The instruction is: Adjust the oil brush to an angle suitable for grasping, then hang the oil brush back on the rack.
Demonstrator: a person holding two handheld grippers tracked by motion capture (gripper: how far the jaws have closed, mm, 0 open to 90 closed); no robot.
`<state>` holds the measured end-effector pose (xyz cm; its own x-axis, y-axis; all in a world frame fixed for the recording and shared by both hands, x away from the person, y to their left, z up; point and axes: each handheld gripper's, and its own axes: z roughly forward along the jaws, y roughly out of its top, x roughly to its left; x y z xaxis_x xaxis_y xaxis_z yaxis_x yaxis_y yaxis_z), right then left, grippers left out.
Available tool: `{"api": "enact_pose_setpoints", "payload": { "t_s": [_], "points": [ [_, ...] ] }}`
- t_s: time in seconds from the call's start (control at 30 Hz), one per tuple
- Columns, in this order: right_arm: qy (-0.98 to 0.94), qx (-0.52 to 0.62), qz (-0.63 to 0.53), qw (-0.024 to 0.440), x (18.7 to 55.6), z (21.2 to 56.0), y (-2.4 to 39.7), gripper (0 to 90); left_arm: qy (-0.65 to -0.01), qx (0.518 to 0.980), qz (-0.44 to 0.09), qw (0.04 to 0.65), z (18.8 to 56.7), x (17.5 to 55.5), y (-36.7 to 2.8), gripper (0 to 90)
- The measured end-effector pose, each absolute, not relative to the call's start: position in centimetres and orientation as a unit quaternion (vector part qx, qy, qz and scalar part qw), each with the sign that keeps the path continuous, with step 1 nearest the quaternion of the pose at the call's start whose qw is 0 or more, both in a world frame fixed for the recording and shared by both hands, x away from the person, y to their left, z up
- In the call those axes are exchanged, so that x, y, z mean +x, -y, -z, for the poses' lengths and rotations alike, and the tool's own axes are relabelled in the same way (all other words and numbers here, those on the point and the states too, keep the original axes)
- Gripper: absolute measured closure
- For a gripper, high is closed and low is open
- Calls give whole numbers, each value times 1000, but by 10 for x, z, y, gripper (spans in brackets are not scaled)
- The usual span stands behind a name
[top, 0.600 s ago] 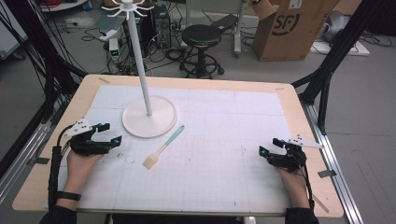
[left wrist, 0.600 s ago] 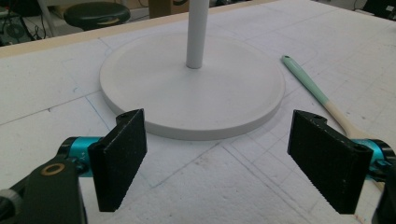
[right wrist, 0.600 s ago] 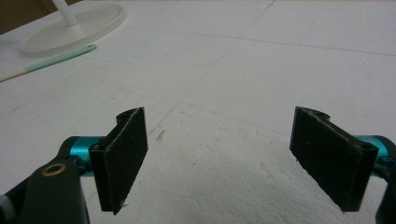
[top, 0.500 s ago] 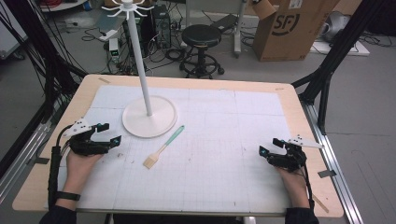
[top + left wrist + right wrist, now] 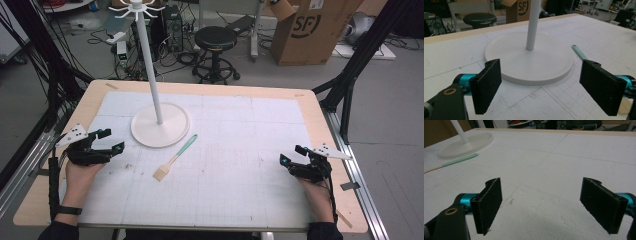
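A small brush (image 5: 175,158) with a mint-green handle and pale bristles lies on the white mat, just right of the white stand's round base (image 5: 160,126). The stand's pole (image 5: 150,65) rises to a hook crown at the top. My left gripper (image 5: 111,140) rests at the mat's left edge, open and empty, pointing at the base (image 5: 529,58); the brush handle (image 5: 579,52) lies beyond its right jaw. My right gripper (image 5: 290,155) sits at the right side of the mat, open with nothing between its jaws (image 5: 541,205). From there the brush (image 5: 456,161) and base (image 5: 465,143) lie far off at upper left.
The white gridded mat (image 5: 240,150) covers most of the wooden table (image 5: 320,107). Behind the table stand a black stool (image 5: 216,45) and a cardboard box (image 5: 312,27). Black frame struts (image 5: 350,75) rise at both sides.
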<state>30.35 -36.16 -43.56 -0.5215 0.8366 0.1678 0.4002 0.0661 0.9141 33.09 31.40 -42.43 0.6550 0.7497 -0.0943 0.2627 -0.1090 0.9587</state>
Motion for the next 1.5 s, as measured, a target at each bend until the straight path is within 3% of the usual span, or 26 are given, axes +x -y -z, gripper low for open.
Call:
{"api": "enact_pose_setpoints", "payload": {
  "t_s": [0.9,1.5],
  "points": [
    [-681,437,-540,231,298,418,367,132,-353,716,-190,571,408,327,-300,180],
    [-680,434,-545,230,300,416,367,133,-315,764,-156,542,401,332,-222,188]
  ]
}}
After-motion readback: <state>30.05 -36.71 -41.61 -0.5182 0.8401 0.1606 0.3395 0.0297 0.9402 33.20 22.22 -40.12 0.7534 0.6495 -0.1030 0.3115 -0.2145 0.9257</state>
